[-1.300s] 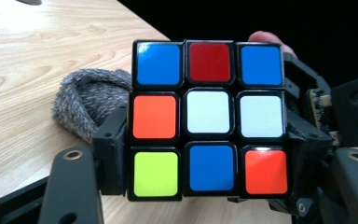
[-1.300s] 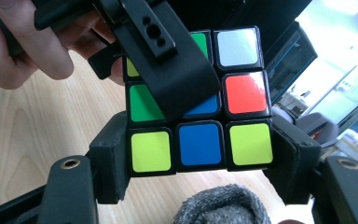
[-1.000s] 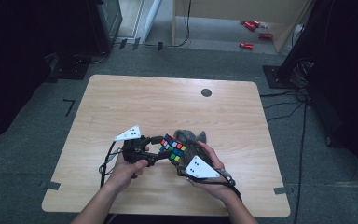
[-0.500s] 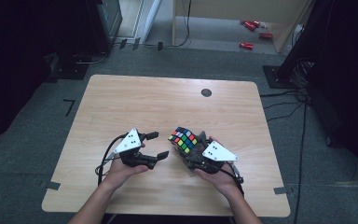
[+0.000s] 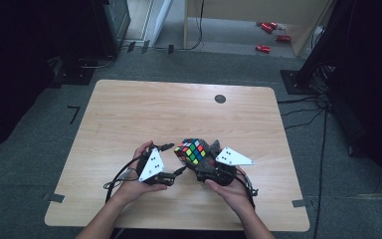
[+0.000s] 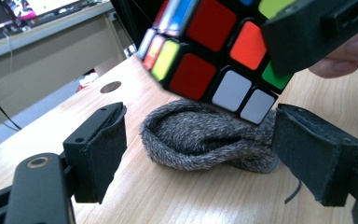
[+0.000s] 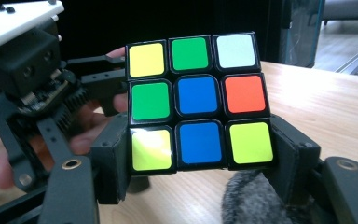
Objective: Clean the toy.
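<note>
While the wooden table point(image 5: 129, 114) spreads broad and bare across most of the high view, my work sits bunched near its front edge, just ahead of my two hands. The grey knitted cloth point(image 6: 205, 140) lies crumpled on the wood there, directly under the cube and apart from it in the left gripper view. Above it I have the puzzle cube point(image 7: 198, 100) lifted off the table, clamped in my right gripper point(image 7: 200, 154): its padded jaws press on the two opposite sides of the cube's bottom row, and the face turned to that camera shows a blue centre with yellow, green, white and orange squares around it. My left gripper point(image 6: 198, 154) sits just beside the right one; its jaws have just been opening and now stand parted, one on either side of the cloth, with neither pad touching the cloth or the cube. A small dark round disc point(image 5: 220, 98) sits far off near the table's back edge.
</note>
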A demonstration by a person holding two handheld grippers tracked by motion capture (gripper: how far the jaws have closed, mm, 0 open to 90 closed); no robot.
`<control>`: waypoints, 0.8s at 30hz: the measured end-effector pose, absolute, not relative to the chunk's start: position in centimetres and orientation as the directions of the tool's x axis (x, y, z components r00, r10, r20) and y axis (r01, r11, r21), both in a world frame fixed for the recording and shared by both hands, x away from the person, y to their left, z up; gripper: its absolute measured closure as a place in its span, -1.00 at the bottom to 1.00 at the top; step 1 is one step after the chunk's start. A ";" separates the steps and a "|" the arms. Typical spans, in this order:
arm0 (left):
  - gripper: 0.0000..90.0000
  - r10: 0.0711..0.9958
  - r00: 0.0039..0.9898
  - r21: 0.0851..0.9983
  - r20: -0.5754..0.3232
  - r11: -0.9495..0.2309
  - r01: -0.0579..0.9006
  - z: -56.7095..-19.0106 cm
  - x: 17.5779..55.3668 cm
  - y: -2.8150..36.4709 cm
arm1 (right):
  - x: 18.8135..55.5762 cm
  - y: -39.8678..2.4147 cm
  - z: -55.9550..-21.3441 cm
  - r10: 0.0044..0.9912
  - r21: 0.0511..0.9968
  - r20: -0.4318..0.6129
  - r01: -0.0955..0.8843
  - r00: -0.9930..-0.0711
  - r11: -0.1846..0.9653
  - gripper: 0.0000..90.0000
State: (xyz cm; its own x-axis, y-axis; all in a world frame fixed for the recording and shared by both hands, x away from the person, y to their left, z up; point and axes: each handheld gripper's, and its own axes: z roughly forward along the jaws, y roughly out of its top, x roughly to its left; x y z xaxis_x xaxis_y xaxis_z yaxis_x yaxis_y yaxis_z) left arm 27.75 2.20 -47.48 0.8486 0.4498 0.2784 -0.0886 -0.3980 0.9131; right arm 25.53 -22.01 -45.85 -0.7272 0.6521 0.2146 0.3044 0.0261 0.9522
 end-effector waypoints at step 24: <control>-0.23 0.446 0.839 0.918 0.312 -0.368 -0.146 -47.6 27.7 2.9 | 26.3 -21.4 -46.3 0.601 0.854 0.446 0.516 -0.664 -0.064 -0.34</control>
